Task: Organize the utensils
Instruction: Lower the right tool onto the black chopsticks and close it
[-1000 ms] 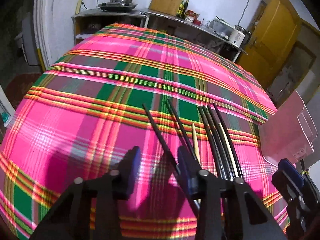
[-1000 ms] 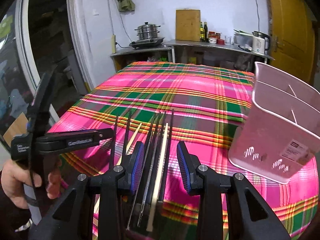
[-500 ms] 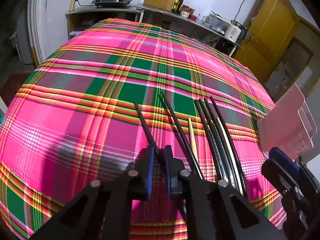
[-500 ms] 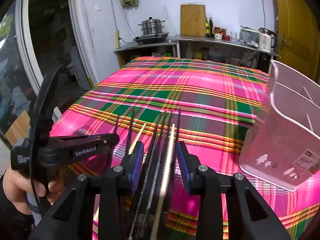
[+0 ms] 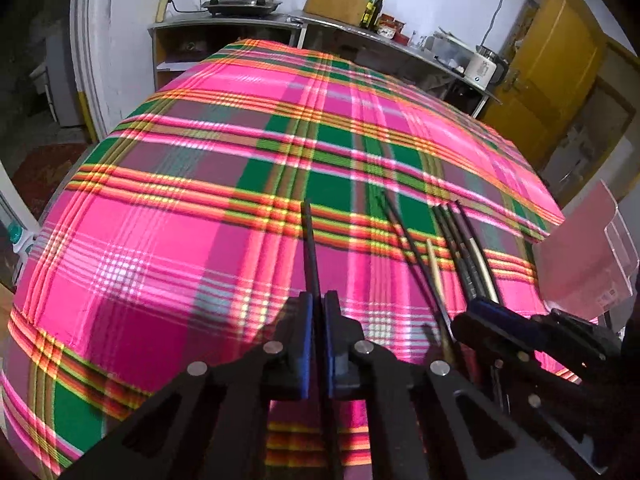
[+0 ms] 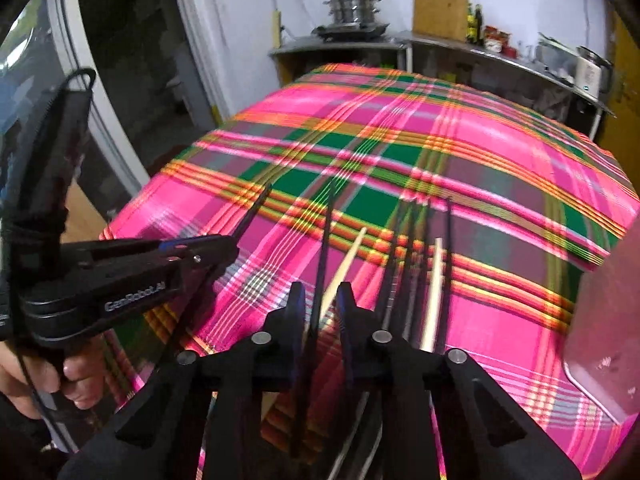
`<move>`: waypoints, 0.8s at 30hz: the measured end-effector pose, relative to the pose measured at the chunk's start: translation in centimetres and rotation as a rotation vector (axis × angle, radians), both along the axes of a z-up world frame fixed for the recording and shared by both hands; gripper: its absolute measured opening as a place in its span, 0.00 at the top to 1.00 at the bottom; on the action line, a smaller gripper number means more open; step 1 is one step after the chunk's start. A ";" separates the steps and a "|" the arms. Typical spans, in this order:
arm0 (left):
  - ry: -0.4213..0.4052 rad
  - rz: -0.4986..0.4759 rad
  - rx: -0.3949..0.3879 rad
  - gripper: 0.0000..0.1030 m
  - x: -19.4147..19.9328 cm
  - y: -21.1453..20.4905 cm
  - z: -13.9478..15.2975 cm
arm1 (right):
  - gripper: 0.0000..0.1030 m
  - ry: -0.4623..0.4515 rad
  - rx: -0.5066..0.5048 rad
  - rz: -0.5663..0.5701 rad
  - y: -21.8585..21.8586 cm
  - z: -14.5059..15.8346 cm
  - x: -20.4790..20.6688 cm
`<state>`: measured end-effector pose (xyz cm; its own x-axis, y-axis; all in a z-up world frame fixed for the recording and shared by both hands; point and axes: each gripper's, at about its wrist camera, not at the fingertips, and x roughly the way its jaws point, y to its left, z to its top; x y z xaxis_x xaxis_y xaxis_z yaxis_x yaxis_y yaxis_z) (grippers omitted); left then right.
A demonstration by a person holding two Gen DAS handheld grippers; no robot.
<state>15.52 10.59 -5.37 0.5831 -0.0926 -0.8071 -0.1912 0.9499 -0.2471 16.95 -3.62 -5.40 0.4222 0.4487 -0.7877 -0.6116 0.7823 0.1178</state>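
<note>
- The left claw (image 5: 316, 312) is seen pinched tight on a single thin black chopstick (image 5: 309, 248), which is held clear of the cloth and pointed away over the table.
- That same left claw is picked up in the right wrist view (image 6: 224, 250), where the black chopstick (image 6: 252, 212) is seen sticking out past its blue-padded tips, and a bare hand (image 6: 48, 376) is wrapped around its black handle.
- The right claw (image 6: 320, 312) is seen with its jaws parted; between them another thin black stick (image 6: 324, 248) and a pale wooden chopstick (image 6: 346, 268) are framed, with nothing clamped.
- In the left wrist view the right claw (image 5: 480, 312) is caught low at the right edge, right over the near ends of the loose sticks; from there its jaws cannot be read.
- Just right of the right claw, a tight bundle of dark chopsticks (image 6: 412, 256) with one more pale stick (image 6: 434, 288) among them is laid on the cloth, all roughly parallel and pointing away.
- Everything is carried on a table draped in a bright pink, green and yellow plaid cloth (image 5: 192, 248).
- A translucent pink plastic utensil holder (image 5: 580, 256) is stood on the table at the far right, near the bundle but apart from it; only its blurred wall (image 6: 604, 344) is shown to the right camera.
</note>
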 end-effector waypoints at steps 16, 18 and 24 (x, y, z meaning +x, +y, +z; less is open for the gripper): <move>0.047 -0.040 0.040 0.90 -0.3 -0.6 -0.2 | 0.91 0.038 -0.088 0.041 2.8 -0.9 1.6; 0.048 -0.049 0.055 0.90 -0.2 -0.7 -0.1 | 0.93 0.050 -0.094 0.044 3.0 -1.3 1.7; 0.034 -0.047 0.016 0.93 -0.3 0.1 0.0 | 0.94 0.047 -0.048 0.023 2.2 -0.2 1.4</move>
<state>15.21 10.68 -5.41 0.5506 -0.1064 -0.8280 -0.1541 0.9619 -0.2260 18.39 -1.40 -5.59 0.3742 0.4188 -0.8274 -0.6238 0.7739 0.1097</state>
